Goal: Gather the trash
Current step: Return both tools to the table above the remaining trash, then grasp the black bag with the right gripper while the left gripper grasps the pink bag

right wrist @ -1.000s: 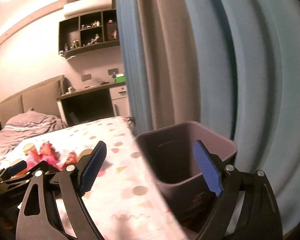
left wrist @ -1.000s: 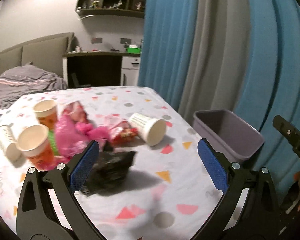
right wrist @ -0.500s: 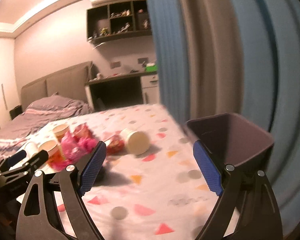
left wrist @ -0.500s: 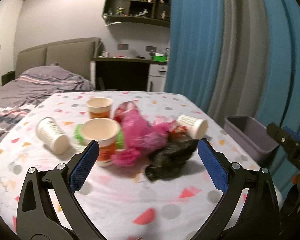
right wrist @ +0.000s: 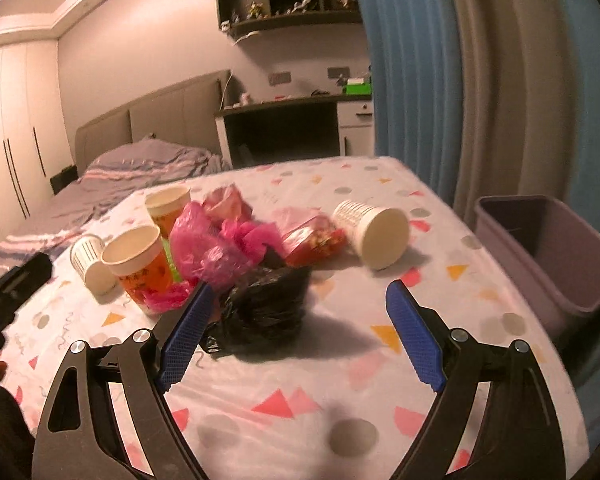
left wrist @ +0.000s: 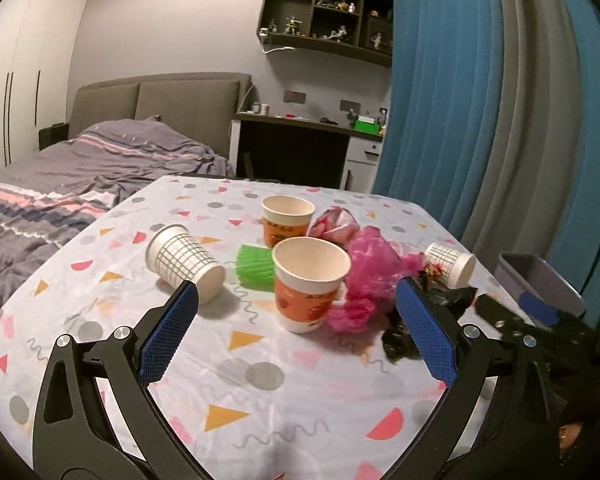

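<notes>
Both grippers, left gripper (left wrist: 296, 336) and right gripper (right wrist: 298, 328), gaped empty; best closed squarely around black bag (right wrist: 266, 306) mid-table, clear of cups.

Cups (left wrist: 310, 280), bags (right wrist: 264, 308) and wrappers (right wrist: 312, 236) clustered at tabletop (left wrist: 240, 384) centre; one tipped cup (right wrist: 374, 230) toward right edge; bin (right wrist: 548, 252) stands beside right edge, off the tabletop.

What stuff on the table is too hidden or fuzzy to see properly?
- Left wrist view: the black bag is partly behind the left tool's finger.
- Left wrist view: the bin is half covered by the right tool.
- Right wrist view: the green thing is mostly hidden behind the orange cup.
- Both views: the shelf figures are too small.
</notes>
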Demonstrator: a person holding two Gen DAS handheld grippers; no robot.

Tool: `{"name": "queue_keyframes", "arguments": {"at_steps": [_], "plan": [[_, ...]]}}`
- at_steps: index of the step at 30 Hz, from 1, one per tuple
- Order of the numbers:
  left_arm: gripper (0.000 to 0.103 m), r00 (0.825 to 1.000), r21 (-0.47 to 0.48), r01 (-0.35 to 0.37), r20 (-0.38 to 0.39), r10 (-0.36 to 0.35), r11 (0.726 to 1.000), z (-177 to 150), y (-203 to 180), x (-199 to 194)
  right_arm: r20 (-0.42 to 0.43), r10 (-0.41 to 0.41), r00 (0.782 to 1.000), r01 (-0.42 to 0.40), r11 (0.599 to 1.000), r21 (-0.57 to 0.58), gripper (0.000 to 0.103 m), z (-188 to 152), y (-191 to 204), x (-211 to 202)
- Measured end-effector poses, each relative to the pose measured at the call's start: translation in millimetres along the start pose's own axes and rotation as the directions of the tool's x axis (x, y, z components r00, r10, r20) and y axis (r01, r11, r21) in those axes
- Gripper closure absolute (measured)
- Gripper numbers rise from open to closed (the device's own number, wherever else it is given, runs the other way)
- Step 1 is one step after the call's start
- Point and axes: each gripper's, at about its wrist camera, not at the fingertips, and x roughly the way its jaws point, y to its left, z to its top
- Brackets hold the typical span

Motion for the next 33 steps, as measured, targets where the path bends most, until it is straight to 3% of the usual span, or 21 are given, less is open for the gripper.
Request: {"name": "queue_keyframes", "arguments": {"at_steps": [11,19,27,33], "plan": [[0.006,1.0,0.004,0.011,-0.012,-0.011,1.0,-1,9,9,-0.101,0.063,0.993,-0.063,0.998,0.003,0.049,2,9,39],[0.006,0.999,0.024,0.038,-0.03,-0.038,0.999,-5,-2,18,-0.113,0.117,0.987,-0.118,0.993,-0.003,0.094,1,8,39],[0.006,0.997,0.048,0.064,-0.036,-0.062,0.997,-6,-17,20,-0.057,0.114,0.992,-0.115,0.993,-0.009,0.098,-4,-10,6],[0.006,0.989,0.065,0.14,-0.062,-0.136,0.988,0,-44,35,0.003,0.081,0.997,-0.081,0.996,0.028,0.098,-3,-37,-27]]}}
